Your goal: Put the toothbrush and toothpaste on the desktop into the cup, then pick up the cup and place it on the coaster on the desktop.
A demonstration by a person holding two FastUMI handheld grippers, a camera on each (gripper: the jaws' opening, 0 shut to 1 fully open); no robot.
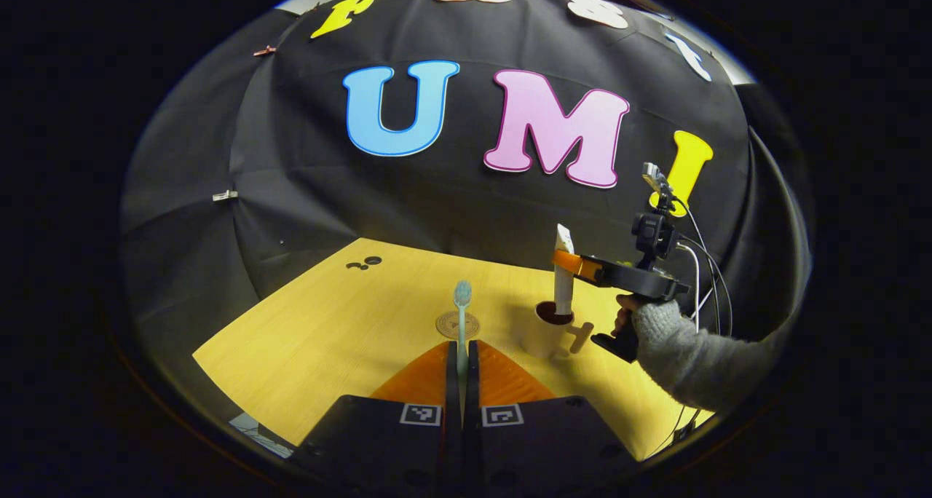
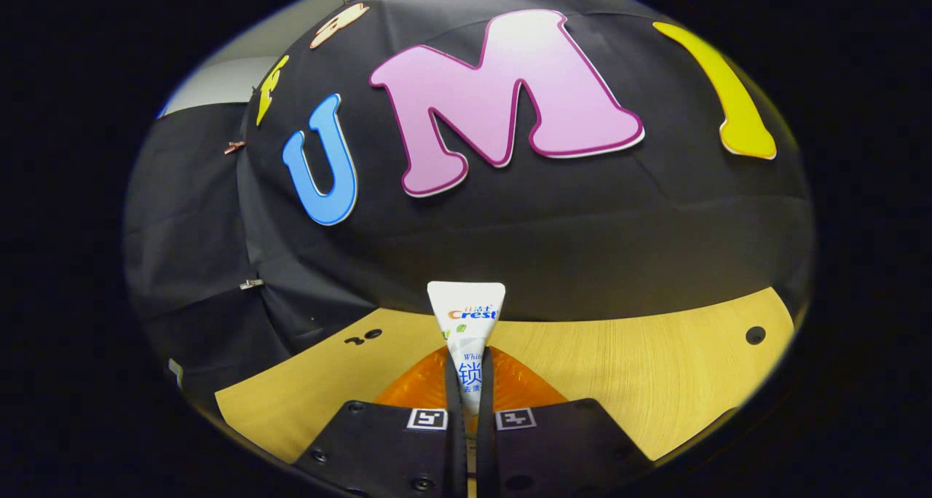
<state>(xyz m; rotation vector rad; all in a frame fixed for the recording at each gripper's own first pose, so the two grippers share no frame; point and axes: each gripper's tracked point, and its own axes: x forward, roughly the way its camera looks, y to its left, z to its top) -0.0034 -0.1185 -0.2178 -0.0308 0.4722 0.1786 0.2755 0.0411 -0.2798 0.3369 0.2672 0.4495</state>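
White toothpaste tube point(image 2: 466, 330) stands between the fingers of the right gripper point(image 2: 466, 381) at lower centre of the right gripper view, its flat crimped end uppermost; the jaws pinch the tube from both sides. In the left gripper view the same tube point(image 1: 563, 279) is upright at centre right, its lower end at the mouth of the pale cup point(image 1: 542, 334), which stands on the yellow wooden bench point(image 1: 328, 330). A hand in a grey knitted sleeve point(image 1: 684, 352) holds the right gripper point(image 1: 566, 262) from the right edge of the frame. The left gripper point(image 1: 461, 360) occupies lower centre of the left gripper view; its jaws are pressed onto the handle of a pale toothbrush point(image 1: 461, 316), bristle head up. Behind the brush, a round patterned coaster point(image 1: 457, 325) lies flat on the bench, left of the cup.
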